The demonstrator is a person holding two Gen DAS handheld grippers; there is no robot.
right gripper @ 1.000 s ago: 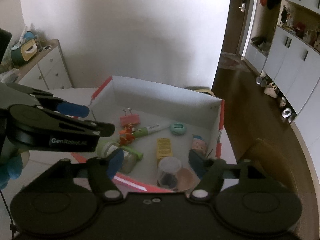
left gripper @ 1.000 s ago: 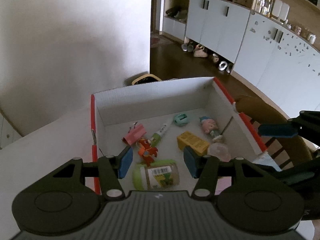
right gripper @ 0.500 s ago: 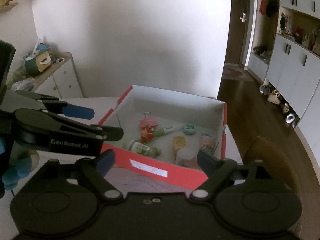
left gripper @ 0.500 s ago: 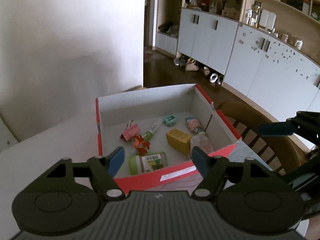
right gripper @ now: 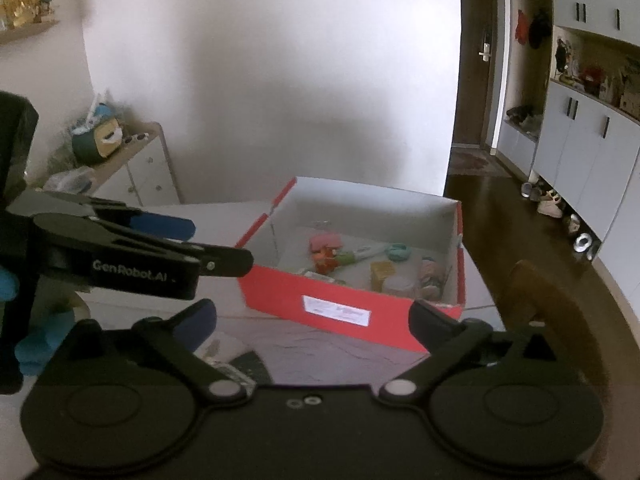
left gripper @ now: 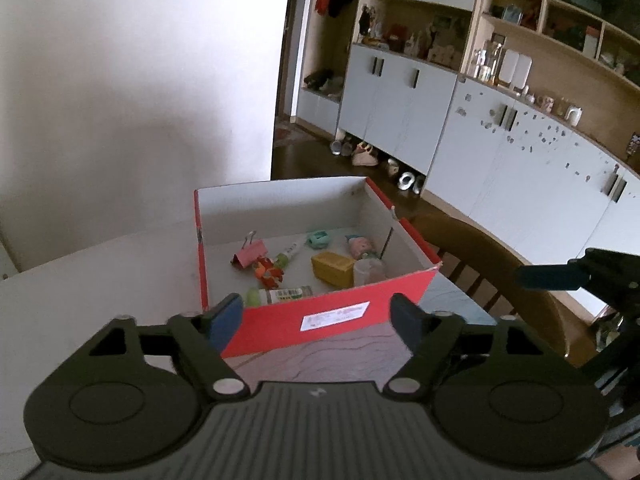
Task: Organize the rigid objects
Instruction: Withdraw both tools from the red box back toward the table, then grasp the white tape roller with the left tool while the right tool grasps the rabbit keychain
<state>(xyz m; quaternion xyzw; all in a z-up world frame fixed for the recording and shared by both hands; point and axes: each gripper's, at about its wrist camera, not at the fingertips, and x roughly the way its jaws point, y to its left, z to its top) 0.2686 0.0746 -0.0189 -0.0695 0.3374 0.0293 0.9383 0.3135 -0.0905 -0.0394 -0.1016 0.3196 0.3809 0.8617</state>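
A red box (left gripper: 332, 318) with a white inside stands on the table; it also shows in the right wrist view (right gripper: 340, 308). Inside lie a pink binder clip (left gripper: 249, 255), an orange toy figure (left gripper: 267, 271), a green-capped bottle (left gripper: 280, 294), a yellow block (left gripper: 332, 267), a mint piece (left gripper: 319, 238), a small doll (left gripper: 361, 247) and a clear cup (left gripper: 370, 271). My left gripper (left gripper: 318, 316) is open and empty, in front of the box's near wall. My right gripper (right gripper: 314, 320) is open and empty, also short of the box. The left gripper's body shows in the right wrist view (right gripper: 120, 252).
A wooden chair (left gripper: 492, 264) stands to the right of the table. A patterned mat (left gripper: 320, 356) lies under the box's near side. White cabinets (left gripper: 500, 152) line the far right, and a low drawer unit (right gripper: 136, 172) stands at the left wall.
Both grippers have pulled back and up from over the box. The box now looks smaller and farther, with its red near wall in view. Both stay open.
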